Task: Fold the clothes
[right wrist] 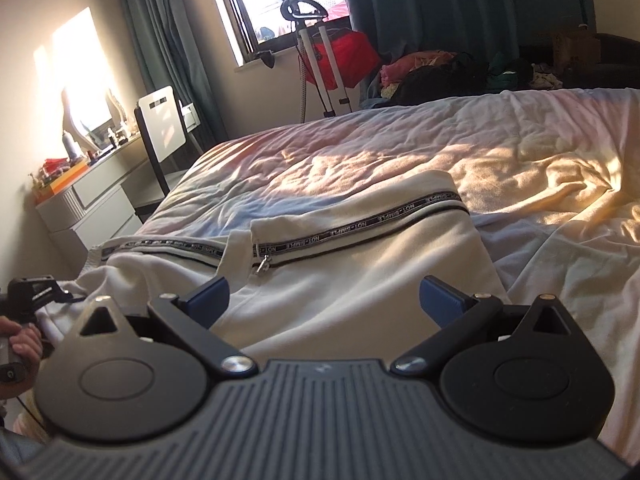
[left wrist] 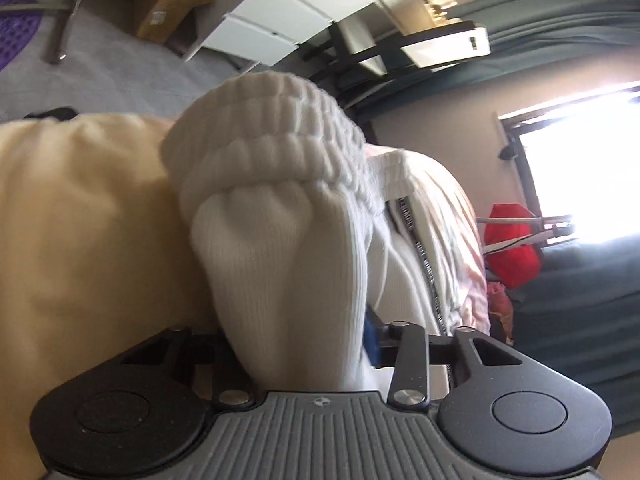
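jacket (right wrist: 360, 280) blocks near bed (right wrist: 520, 152) (beyond free)

Window (right wrist: 288, 0) behind bed's far edge (right wrist: 400, 152), green curtains (right wrist: 460, 20) either side. Garment steamer (right wrist: 316, 52) and red cloth (right wrist: 352, 60) below it. Chair (right wrist: 160, 128) by white drawer unit (right wrist: 100, 208) off bed's left edge. Cardboard box (left wrist: 172, 0) on floor.

White ribbed cuff (left wrist: 276, 208) fills the left gripper (left wrist: 304, 344), hiding its fingertips and whatever grip they have. Left-wrist view blurred with motion. Window (left wrist: 580, 160) blown out, nothing readable beyond. In the right-wrist view, hand (right wrist: 24, 340) cut off at frame edge; dresser (right wrist: 92, 200) clutter too small to identify.
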Demonstrator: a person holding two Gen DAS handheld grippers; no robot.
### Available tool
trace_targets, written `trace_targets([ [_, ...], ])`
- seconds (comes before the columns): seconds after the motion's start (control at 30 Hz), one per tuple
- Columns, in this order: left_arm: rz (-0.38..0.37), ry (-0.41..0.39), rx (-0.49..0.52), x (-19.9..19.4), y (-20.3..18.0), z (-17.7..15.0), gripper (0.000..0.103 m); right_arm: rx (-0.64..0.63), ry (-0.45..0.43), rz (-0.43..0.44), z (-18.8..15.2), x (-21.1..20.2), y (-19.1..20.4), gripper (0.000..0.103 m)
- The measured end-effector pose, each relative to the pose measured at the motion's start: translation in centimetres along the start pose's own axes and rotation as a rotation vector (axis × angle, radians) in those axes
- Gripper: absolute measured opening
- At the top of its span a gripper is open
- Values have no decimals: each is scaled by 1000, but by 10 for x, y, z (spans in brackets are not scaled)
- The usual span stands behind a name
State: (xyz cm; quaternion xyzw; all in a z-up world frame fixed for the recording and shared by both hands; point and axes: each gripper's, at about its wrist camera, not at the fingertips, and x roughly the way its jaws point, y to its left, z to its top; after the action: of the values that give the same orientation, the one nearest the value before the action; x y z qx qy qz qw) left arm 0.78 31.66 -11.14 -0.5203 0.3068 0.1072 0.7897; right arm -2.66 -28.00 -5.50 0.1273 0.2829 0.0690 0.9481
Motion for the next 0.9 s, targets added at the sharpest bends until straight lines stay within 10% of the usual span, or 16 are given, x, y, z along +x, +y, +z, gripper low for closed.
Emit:
trace_targets([
  [0.37, -51, -147, 344, -33, -48, -30, 15, -78, 292, 13, -33, 79, 33, 103],
  [0.9, -118, -444, 672, -94, -208, -164, 14, 334, -45, 46, 8, -11, -51, 103],
])
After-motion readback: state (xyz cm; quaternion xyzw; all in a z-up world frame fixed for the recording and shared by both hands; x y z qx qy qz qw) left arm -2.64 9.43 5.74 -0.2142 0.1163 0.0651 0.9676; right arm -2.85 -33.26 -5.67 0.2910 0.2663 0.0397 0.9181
